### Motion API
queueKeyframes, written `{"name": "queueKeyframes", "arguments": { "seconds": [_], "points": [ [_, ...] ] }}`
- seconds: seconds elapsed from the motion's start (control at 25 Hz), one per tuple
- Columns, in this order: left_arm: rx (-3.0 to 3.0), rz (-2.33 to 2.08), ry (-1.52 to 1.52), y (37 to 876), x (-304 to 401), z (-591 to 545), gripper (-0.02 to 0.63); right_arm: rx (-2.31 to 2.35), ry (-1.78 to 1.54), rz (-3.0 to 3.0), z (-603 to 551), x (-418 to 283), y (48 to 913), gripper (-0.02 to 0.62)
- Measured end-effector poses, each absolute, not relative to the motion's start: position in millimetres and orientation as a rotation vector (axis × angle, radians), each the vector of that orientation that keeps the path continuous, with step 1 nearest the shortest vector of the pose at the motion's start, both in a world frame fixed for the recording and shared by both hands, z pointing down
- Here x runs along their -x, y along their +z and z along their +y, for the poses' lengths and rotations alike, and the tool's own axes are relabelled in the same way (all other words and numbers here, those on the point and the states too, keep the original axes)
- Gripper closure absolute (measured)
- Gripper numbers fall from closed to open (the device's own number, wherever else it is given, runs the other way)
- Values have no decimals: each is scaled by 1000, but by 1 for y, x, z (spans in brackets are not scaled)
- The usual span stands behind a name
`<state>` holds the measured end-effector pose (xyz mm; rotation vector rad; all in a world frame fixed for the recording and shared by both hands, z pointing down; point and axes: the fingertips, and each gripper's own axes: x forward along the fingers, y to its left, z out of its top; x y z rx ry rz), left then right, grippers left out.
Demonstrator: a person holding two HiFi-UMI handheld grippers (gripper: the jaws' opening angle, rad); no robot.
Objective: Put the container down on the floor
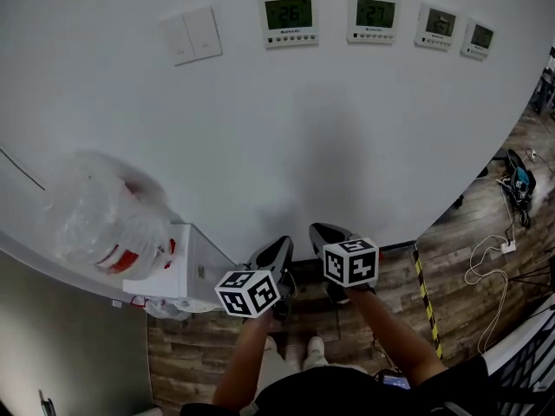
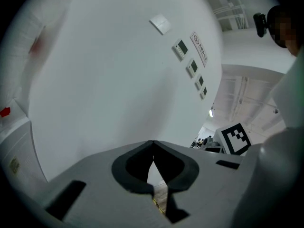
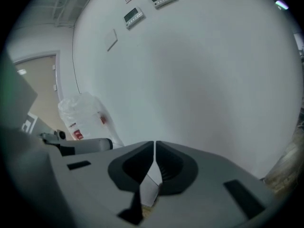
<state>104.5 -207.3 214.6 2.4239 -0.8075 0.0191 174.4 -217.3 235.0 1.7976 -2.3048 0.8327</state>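
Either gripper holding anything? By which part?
Nothing held. The left gripper and right gripper are both shut and empty; the container is away from both.

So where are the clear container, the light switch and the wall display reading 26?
container (image 1: 104,217), head view, middle of its clear body.
light switch (image 1: 204,33), head view, centre of its right-hand plate.
wall display (image 1: 288,12), head view, its green screen.

Closed, empty left gripper (image 2: 152,146) facing wall (image 2: 118,80)

The container (image 1: 106,217) is a big clear plastic bottle with red marks. It rests on top of a white cabinet (image 1: 187,272), close beside the wall (image 1: 303,146).
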Motion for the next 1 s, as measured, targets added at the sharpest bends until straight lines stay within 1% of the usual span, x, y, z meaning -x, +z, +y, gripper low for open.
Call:
{"name": "queueKeyframes", "arguments": {
  "seconds": [0.4, 1.0],
  "points": [
    [-2470, -820, 13, 173, -84, -190, 589, -1827, 776, -2321, -201, -165, 197, 560],
    [-2583, -793, 34, 138, 9, -143, 589, -1885, 660, -2342, -157, -72, 151, 560]
  ]
}}
